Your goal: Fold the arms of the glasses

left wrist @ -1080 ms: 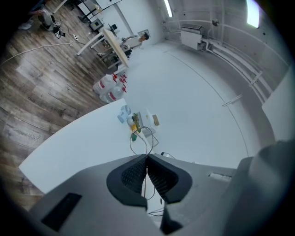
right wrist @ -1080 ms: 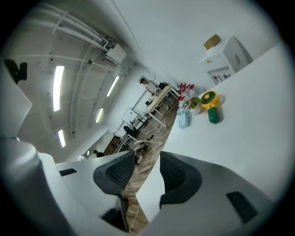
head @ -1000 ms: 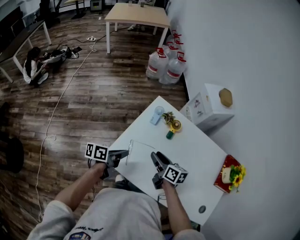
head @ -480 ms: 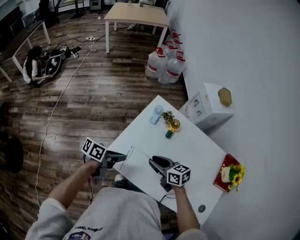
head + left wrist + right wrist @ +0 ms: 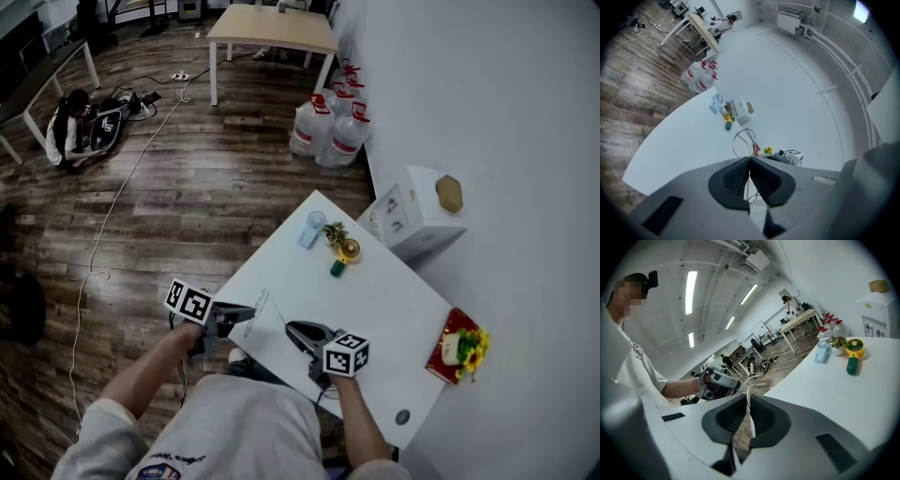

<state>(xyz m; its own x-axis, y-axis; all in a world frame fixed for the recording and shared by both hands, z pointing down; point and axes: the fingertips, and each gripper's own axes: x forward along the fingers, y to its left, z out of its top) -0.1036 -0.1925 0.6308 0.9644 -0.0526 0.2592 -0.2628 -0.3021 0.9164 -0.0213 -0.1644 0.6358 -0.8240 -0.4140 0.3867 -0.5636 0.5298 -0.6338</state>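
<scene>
I see thin wire-rimmed glasses (image 5: 259, 304) in the air over the white surface's (image 5: 375, 300) near-left edge, 1 arm stretched out, unfolded.

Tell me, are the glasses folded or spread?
Spread, at least one arm: from the glasses held in the left tool, a thin arm runs out into the right tool, its jaws closing on it.

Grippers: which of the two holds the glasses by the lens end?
The left gripper: a round wire lens rim of the glasses stands just past its shut jaws. The right gripper, its jaws closing, has only a thin arm between them.
</scene>
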